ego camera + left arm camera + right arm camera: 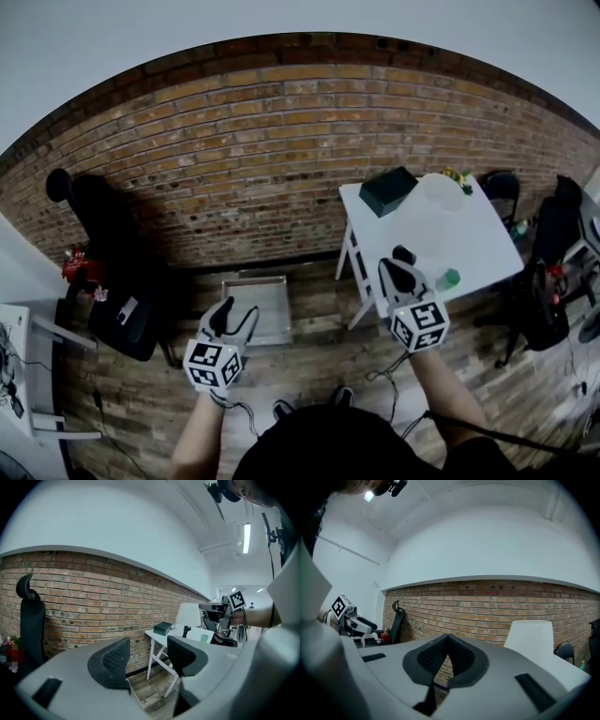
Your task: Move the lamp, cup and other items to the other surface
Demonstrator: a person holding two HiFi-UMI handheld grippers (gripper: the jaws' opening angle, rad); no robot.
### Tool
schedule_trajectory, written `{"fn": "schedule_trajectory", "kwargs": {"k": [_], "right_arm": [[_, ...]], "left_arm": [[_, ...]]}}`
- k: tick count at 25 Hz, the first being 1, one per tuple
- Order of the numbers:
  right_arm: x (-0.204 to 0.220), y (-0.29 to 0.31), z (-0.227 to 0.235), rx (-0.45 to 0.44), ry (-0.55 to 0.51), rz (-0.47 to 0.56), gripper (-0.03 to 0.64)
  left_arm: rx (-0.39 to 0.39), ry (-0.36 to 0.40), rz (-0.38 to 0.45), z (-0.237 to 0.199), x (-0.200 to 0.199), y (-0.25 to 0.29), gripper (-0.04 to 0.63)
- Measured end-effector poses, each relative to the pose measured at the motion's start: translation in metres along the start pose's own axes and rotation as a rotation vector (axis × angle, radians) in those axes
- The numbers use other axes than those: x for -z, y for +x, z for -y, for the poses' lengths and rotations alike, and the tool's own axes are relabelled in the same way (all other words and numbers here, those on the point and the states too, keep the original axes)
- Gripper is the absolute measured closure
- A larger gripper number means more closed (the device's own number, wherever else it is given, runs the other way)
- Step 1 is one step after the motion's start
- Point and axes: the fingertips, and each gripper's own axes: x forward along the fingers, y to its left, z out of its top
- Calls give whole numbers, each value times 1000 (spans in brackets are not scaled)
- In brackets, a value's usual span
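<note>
cup point(448, 278) beside right tongs point(403, 255) (closed), seemingly apart

Two grippers are showing: left gripper point(234, 317), right gripper point(403, 258). One white table point(469, 234) at right is carrying one lamp point(441, 192), one dark box point(388, 190), one green cup point(449, 278); seemingly one tray point(255, 309) is lying near.

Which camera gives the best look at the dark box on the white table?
The head view: the dark box sits unobstructed at a far corner of the white table. The left gripper view shows it small and distant. The right gripper view doesn't show it.
</note>
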Motion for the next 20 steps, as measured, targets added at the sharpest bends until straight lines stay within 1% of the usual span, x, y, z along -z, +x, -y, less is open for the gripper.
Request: {"fn": "schedule_trajectory", "kwargs": {"k": [6, 20], "right_arm": [[0, -5, -1, -4, -32, 11, 612], [4, -1, 4, -15, -2, 10, 612]], "left_arm": [[17, -13, -17, 7, 13, 7, 353], [25, -22, -32, 8, 17, 16, 356]]}}
